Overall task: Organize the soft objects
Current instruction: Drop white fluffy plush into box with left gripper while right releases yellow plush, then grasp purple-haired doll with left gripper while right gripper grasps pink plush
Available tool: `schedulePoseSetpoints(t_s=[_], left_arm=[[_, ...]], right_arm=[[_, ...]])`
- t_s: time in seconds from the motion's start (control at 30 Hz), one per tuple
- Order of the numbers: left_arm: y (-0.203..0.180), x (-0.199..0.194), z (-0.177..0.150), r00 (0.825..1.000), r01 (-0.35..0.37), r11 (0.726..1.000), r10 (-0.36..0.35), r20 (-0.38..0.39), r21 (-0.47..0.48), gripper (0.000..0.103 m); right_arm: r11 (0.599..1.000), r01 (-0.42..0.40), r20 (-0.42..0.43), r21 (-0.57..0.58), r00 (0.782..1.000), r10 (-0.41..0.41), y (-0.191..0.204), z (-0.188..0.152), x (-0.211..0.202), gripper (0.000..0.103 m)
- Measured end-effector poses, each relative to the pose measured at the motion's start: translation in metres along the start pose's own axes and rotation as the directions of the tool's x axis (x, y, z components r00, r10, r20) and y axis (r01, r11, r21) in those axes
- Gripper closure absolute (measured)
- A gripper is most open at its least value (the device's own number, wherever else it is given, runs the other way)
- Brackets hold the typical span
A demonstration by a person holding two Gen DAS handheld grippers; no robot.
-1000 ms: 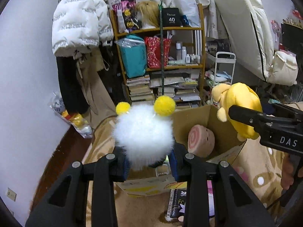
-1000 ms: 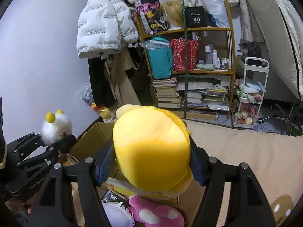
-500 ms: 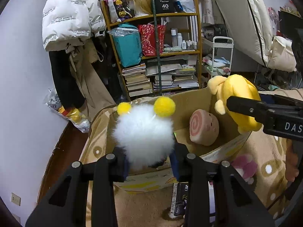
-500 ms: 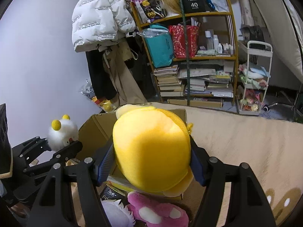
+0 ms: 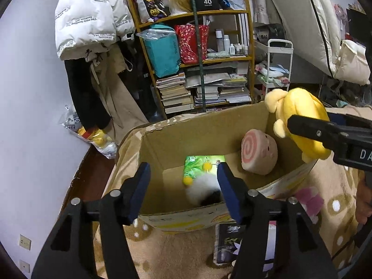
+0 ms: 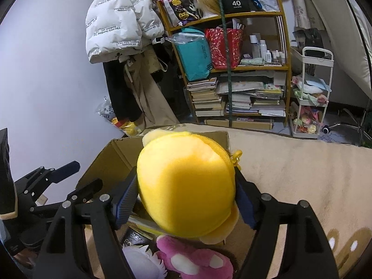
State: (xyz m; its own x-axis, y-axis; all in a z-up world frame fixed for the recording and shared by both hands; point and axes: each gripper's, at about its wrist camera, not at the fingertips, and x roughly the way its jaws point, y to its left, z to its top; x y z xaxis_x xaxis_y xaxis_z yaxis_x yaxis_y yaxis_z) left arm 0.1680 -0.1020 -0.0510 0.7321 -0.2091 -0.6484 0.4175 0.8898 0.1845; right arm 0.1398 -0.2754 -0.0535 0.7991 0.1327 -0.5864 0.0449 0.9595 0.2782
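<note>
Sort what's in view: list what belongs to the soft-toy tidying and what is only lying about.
Job:
- open brown cardboard box
- fluffy white plush with yellow pom-poms, in the box
- pink swirl-roll plush, in the box
- yellow plush between the right gripper's opening jaws
- left gripper, opening, empty
- pink plush on the blanket

Lying about:
- white puffer jacket
- wooden bookshelf
- white trolley

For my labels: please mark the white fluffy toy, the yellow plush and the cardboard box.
white fluffy toy (image 5: 202, 189): left wrist view, white fur.
yellow plush (image 6: 186, 186): right wrist view, rounded back.
cardboard box (image 5: 204, 130): left wrist view, far inner wall.
</note>
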Motion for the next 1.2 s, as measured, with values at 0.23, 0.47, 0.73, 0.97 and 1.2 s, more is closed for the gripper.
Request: schedulePoseSetpoints(t_s=[0.23, 0.47, 0.73, 0.97, 1.2], left_arm=[[0.007, -0.008, 0.0, 0.999, -0.042, 0.999, 0.042, 0.008, -0.026, 0.033], [0.007, -0.023, -0.004, 0.996, -0.083, 0.996, 0.083, 0.024, -0.023, 0.023], [0.003, -0.044, -0.016, 0.997, -0.082, 0.995, 0.082, 0.004, -0.059, 0.022], [0.006, -0.066, -0.032, 0.999, -0.04, 0.991, 0.037, -0.025, -0.131, 0.016], [-0.005, -0.083, -0.037, 0.999, -0.037, 0.993, 0.034, -0.028, -0.114, 0.009]], right_arm=[[1.0, -0.006, 0.001, 0.004, 1.0, 0.006, 0.001, 0.0, -0.001, 0.018], [1.0, -0.027, -0.011, 0.005, 1.0, 0.027, 0.006, -0.003, -0.005, 0.013], [1.0, 0.014, -0.04, -0.012, 0.999, -0.014, 0.01, -0.016, -0.017, 0.003], [1.0, 0.011, -0.041, -0.022, 0.999, -0.012, 0.014, -0.023, -0.033, 0.0], [0.999, 0.021, -0.076, -0.035, 0.997, -0.024, 0.016, -0.029, -0.046, 0.0]])
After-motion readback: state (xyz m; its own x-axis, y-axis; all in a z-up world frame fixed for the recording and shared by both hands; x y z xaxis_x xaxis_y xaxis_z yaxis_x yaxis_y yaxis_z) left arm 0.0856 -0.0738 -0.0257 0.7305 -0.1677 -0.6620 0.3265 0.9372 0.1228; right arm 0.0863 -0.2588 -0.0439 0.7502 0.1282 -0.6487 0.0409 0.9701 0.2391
